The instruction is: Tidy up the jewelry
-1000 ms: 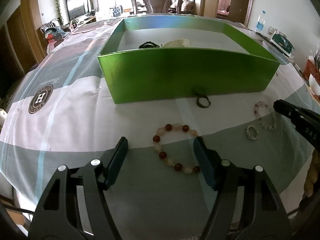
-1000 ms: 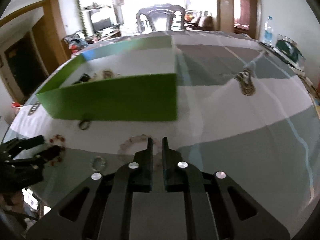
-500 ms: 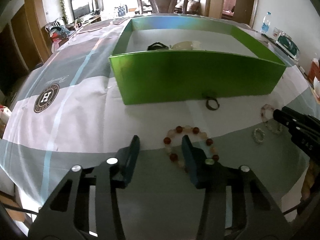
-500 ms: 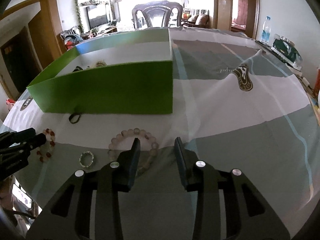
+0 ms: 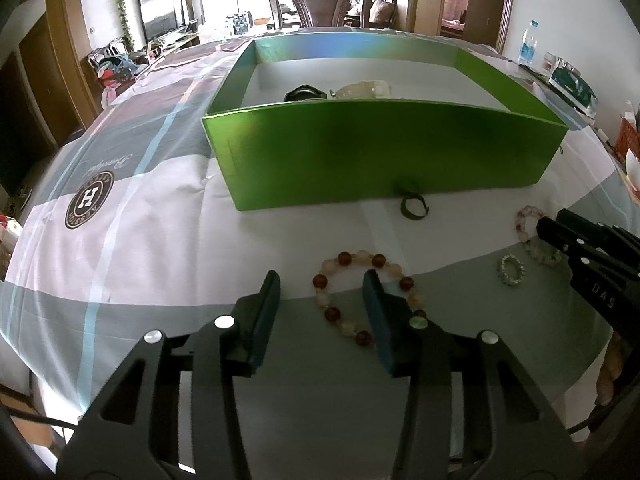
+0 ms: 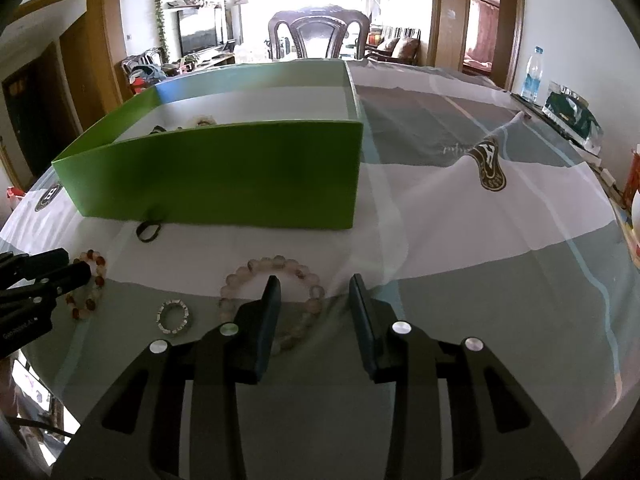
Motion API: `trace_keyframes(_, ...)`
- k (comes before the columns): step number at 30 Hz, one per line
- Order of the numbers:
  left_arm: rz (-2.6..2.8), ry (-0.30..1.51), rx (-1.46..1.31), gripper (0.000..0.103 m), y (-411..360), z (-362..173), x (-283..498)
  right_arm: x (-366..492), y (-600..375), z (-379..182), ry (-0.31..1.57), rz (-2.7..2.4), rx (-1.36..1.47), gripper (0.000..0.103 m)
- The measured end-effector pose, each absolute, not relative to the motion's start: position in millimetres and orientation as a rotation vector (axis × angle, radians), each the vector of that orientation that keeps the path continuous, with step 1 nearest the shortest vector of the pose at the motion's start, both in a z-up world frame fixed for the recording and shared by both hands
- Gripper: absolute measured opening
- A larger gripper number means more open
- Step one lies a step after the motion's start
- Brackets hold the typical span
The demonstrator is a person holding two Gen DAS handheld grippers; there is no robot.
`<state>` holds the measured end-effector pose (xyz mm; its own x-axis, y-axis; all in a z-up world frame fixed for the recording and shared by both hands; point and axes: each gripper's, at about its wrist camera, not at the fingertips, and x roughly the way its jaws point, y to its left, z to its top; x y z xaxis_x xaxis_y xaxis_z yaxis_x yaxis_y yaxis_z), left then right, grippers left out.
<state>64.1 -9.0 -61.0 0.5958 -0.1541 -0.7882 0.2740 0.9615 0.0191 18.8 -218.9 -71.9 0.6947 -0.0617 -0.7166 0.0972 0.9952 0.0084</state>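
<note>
Left claw: jaws part open and opening, astride the near left arc of the red-and-cream bead bracelet, pads not pressing it.
Right claw: jaws part open, astride the right arc of the pale pink bead bracelet, gripping nothing.
Between the claws, on the worktop: small silver ring-band.
Beyond both claws: dark loop at the front wall of the green box, which holds a dark piece and a pale bracelet.
</note>
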Motion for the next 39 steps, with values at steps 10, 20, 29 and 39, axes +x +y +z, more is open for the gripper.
trace_keyframes(10,-0.255,0.897,0.145,0.055,-12.8,-61.3,61.3,19.0,-218.7,-72.1,0.798,-0.089,0.046,0.036)
trace_keyframes(20,-0.289,0.892,0.176,0.008,-22.0,-59.5,55.0,18.0,-209.8,-68.4,0.801,-0.016,0.045,0.008)
trace_keyframes(29,-0.271,0.850,0.175,0.008,-22.5,-42.1,55.4,16.9,-202.9,-48.4,0.736,0.024,0.038,0.008)
trace_keyframes(39,-0.253,0.724,0.118,0.008,-9.3,6.0,63.1,15.3,-193.0,-4.3,0.598,0.045,0.006,0.008)
